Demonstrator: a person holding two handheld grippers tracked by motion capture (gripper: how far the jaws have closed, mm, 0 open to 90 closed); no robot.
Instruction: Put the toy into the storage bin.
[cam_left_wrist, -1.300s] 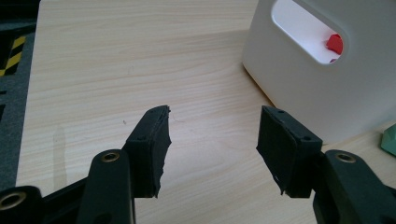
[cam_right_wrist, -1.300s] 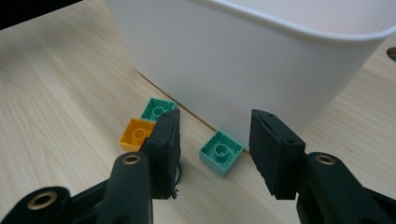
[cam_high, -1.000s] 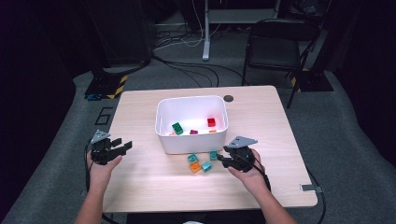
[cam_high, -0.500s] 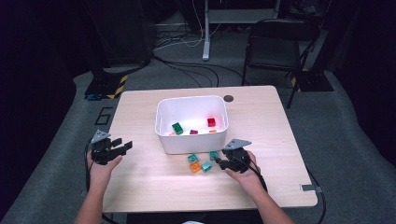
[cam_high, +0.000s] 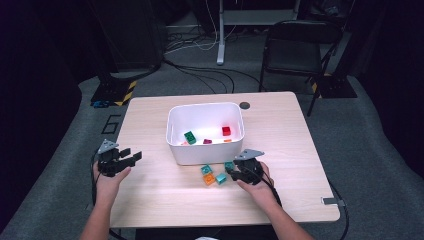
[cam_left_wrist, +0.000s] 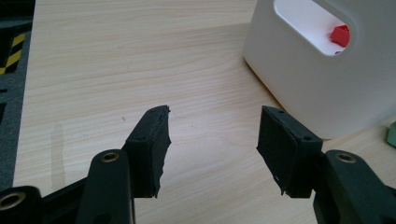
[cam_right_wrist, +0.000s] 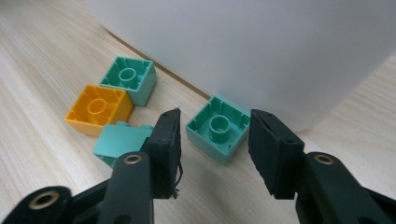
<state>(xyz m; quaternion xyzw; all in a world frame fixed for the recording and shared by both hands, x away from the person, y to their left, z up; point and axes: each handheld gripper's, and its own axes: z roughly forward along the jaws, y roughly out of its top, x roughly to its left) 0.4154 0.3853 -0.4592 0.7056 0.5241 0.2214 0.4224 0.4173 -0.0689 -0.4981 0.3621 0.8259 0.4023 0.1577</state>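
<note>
Upside down on the table, right against the white bin (cam_right_wrist: 243, 46), lies a teal brick (cam_right_wrist: 218, 128). My right gripper (cam_right_wrist: 215, 119) straddles it and its jaws have just been closing; the left pad still stands a sliver clear of the brick. From above, that gripper (cam_high: 231, 172) sits at the bin's front right corner over the brick (cam_high: 229, 165). To its left lie another teal brick (cam_right_wrist: 130, 78), an orange one (cam_right_wrist: 98, 108) and a third teal one (cam_right_wrist: 120, 140). My left gripper (cam_left_wrist: 212, 114) hovers open and empty over bare wood, left of the bin (cam_left_wrist: 299, 79).
The bin (cam_high: 205, 107) holds a green brick (cam_high: 190, 137), a red one (cam_high: 226, 131) and small pieces. A dark round cap (cam_high: 244, 105) sits in the tabletop behind it. A chair (cam_high: 295, 50) and cables lie beyond the far edge.
The right gripper has come down and a little to the left, and its jaws now straddle the teal brick by the bin. The left gripper has not moved.
</note>
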